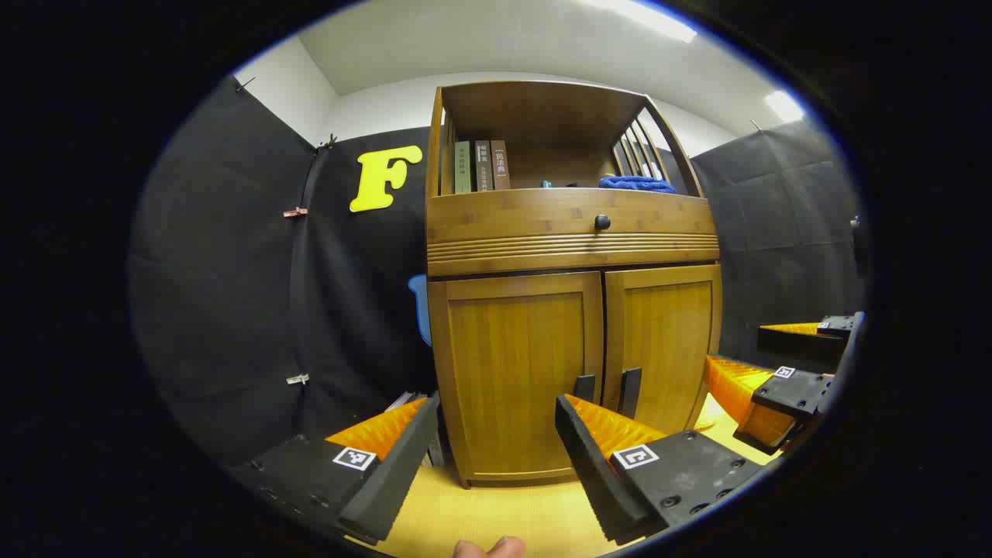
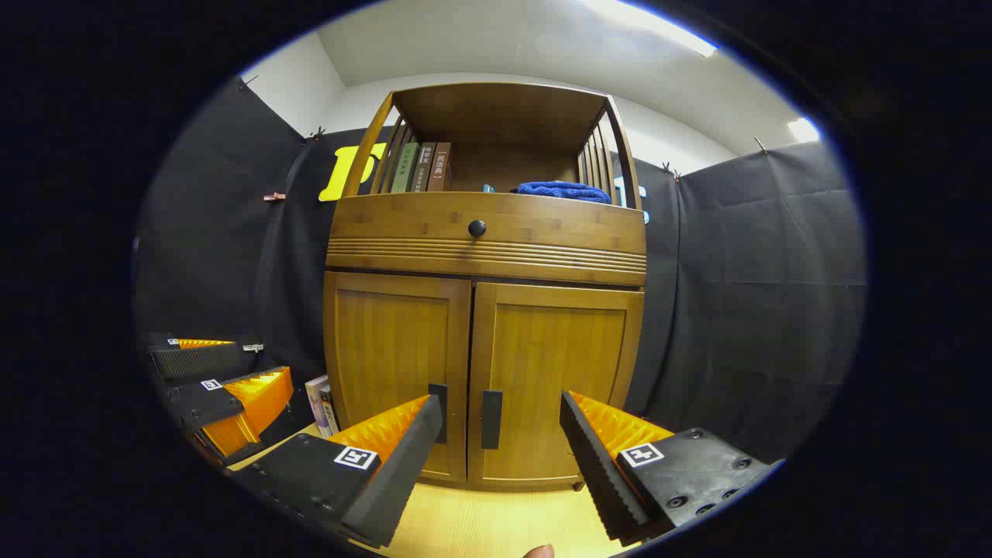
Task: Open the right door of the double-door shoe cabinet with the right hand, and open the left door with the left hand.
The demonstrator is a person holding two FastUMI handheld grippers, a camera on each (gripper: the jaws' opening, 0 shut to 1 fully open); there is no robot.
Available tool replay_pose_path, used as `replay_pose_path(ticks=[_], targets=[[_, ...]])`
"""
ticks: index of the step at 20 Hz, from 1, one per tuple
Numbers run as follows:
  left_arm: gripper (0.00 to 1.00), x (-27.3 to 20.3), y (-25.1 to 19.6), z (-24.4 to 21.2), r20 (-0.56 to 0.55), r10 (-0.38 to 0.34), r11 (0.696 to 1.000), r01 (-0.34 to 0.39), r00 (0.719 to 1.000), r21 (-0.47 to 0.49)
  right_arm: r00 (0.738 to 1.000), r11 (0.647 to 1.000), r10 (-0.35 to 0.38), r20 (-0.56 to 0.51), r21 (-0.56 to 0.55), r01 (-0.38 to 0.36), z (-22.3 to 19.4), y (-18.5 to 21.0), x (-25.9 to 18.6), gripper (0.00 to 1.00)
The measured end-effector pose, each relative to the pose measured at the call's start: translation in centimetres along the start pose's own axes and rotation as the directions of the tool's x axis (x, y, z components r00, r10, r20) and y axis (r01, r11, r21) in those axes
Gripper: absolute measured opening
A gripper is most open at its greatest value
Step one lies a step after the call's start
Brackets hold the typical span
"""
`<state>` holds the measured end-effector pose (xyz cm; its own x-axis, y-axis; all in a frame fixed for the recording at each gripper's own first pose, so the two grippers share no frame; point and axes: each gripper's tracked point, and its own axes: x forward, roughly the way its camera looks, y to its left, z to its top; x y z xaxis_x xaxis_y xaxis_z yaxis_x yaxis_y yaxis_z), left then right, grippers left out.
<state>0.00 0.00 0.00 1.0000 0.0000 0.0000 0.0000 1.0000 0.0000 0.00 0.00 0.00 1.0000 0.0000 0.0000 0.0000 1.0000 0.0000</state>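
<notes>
The shoe cabinet stands on the pale wooden floor against the black booth wall, with its right door and left door both closed and their dark handles side by side at the middle seam, low on the doors. The right gripper and left gripper both hang wide open, holding nothing, a little short of the doors; the step in hand looks like the reach, so the right one should close on the right door's handle and pull outward in an arc. Books and a blue cloth sit on the top shelf above a drawer knob, well clear, and more books lean at the cabinet's left foot, possibly near the left door's swing.
</notes>
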Motion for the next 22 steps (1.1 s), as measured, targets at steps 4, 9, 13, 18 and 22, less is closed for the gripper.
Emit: replay_pose_path(ticks=[4, 9, 13, 18, 22], targets=[[0.95, -0.3, 0.0, 0.2, 0.004, 0.000, 1.000, 0.000, 1.000, 0.005, 1.000, 1.000, -0.015, 0.014, 0.001, 0.015, 0.5, -0.4, -0.2, 0.95], [0.96, -0.7, -0.1, 0.2, 0.008, 0.000, 1.000, 0.000, 1.000, 0.010, 1.000, 1.000, -0.015, 0.013, 0.004, 0.015, 0.4, -0.7, -0.5, 0.98], [0.95, -0.8, -0.1, 0.1, 0.005, 0.001, 1.000, -0.001, 1.000, 0.016, 1.000, 1.000, -0.014, 0.009, 0.007, 0.014, 0.3, -0.8, -0.7, 0.95], [0.95, -1.1, -0.2, 0.1, 0.005, 0.003, 1.000, -0.003, 1.000, 0.015, 1.000, 1.000, -0.013, 0.005, 0.012, 0.013, -0.1, -1.1, -0.4, 0.95], [0.95, -1.3, -0.1, 0.0, 0.004, 0.010, 1.000, -0.010, 1.000, 0.021, 1.000, 1.000, -0.002, -0.022, 0.024, 0.002, -1.5, -1.3, 1.9, 0.98]])
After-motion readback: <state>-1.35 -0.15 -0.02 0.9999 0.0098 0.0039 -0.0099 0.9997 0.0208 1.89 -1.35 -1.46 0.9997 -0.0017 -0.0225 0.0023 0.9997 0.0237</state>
